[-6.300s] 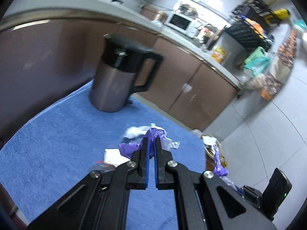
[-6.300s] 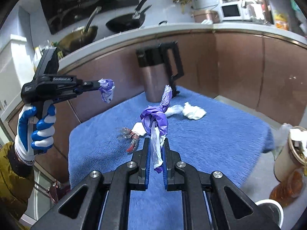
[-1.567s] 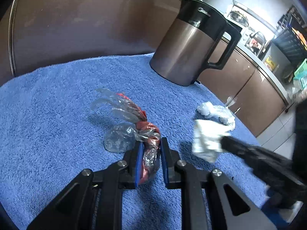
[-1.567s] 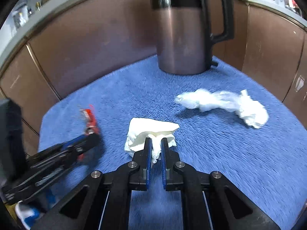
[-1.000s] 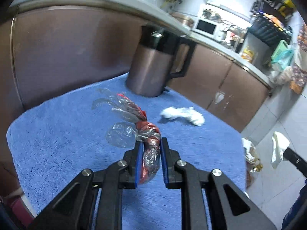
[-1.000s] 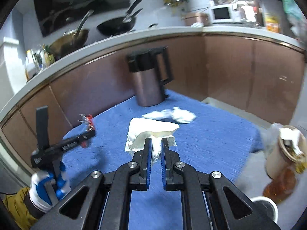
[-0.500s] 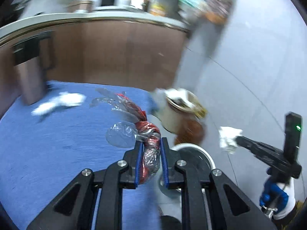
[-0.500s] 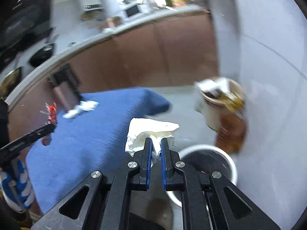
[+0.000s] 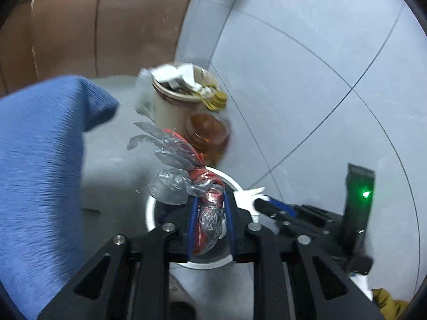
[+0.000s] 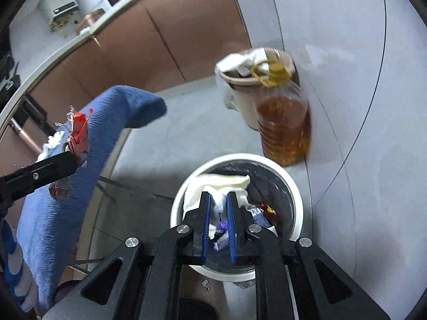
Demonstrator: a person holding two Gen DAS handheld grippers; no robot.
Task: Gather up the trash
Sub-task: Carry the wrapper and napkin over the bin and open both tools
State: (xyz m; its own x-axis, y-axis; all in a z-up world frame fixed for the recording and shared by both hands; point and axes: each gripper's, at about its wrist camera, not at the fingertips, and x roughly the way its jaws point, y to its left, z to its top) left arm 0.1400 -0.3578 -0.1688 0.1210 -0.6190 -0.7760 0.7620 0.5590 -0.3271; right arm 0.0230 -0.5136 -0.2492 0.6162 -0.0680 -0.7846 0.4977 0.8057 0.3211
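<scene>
Two tongs hang over the white bin (image 10: 299,213) on the grey tiled floor (image 10: 373,133), both pointing steeply down. Left tongs (image 9: 210,200): jaws have just been easing apart, only a narrow gap, w/ the red-and-clear plastic wrapper (image 9: 205,186) between the blue pads and touching both, its crinkled clear tails sticking up and left past the tips; wrapper sits above the bin's near-left rim in the left wrist view. Right tongs (image 10: 218,196): jaws also just been opening, slim gap; the white paper napkin (image 10: 213,184) lies at the tips, draped on the bin's inner left wall, and a strip of it shows between the pads, but can't tell if they grip it. Bin already has purple and other wrappers (image 10: 256,213) at the bottom on a dark liner. Edges: blue towel-covered bench (image 10: 61,213) corner overhangs to the left, near the bin but apart; open floor to the right and front. Behind the bin, just beside its far rim: amber oil bottle (image 10: 285,125) w/ yellow cap, touching a beige waste bucket (image 10: 244,98) stuffed w/ paper. Brown cabinet fronts (image 10: 160,40) run along the back. Gloved hand (image 10: 16,274), blue and white, at lower left of the right wrist view.
</scene>
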